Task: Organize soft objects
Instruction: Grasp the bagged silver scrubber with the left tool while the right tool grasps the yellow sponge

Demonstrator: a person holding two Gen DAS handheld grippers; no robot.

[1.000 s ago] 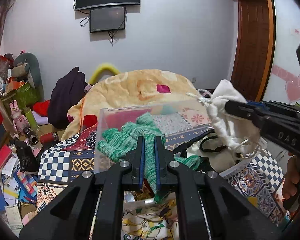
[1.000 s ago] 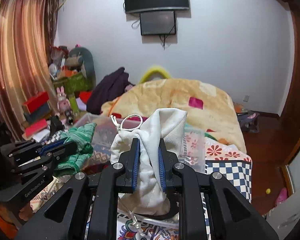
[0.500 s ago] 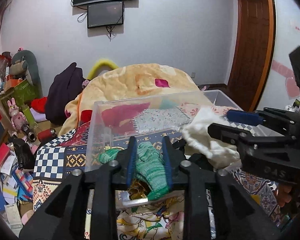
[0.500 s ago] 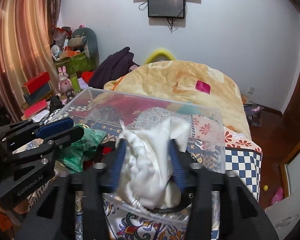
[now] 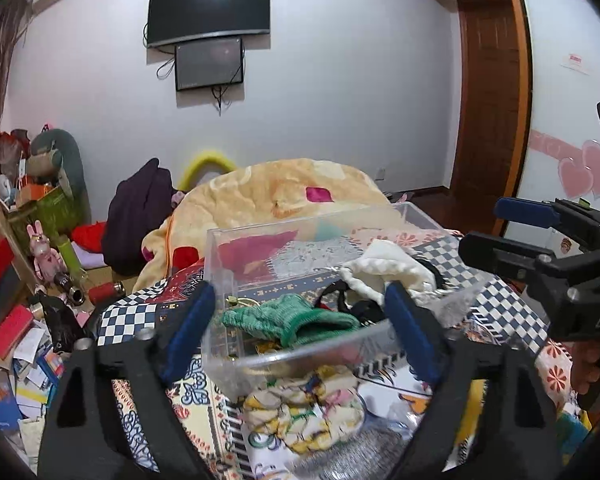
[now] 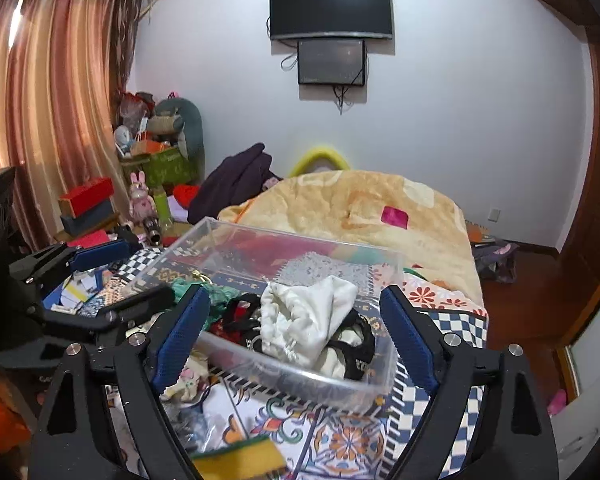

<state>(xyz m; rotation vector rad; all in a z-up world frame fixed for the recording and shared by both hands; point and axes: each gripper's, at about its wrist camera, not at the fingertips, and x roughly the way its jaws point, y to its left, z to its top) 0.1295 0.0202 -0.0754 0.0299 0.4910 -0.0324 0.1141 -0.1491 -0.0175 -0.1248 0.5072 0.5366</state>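
1. Clear plastic rectangular storage bin (image 5: 220,248), on a patterned patchwork bedspread (image 6: 456,320); its long axis ran away from both cameras.
2. Green knitted glove (image 5: 288,318), lying inside the bin at its near left end, its long axis crosswise; directly ahead of the left gripper (image 5: 300,332), whose blue-padded fingers (image 5: 188,328) stood wide apart, holding nothing.
3. White drawstring cloth pouch (image 6: 304,320), crumpled in the bin's near right part beside black straps (image 6: 360,340); directly ahead of the right gripper (image 6: 296,336), fingers likewise spread and empty.
4. Nearness: each gripper was nearer its own item; both hung just before the near rim.
5. Room: judged open upward and backward; loose floral cloth (image 5: 300,408) lay outside, below the near wall.
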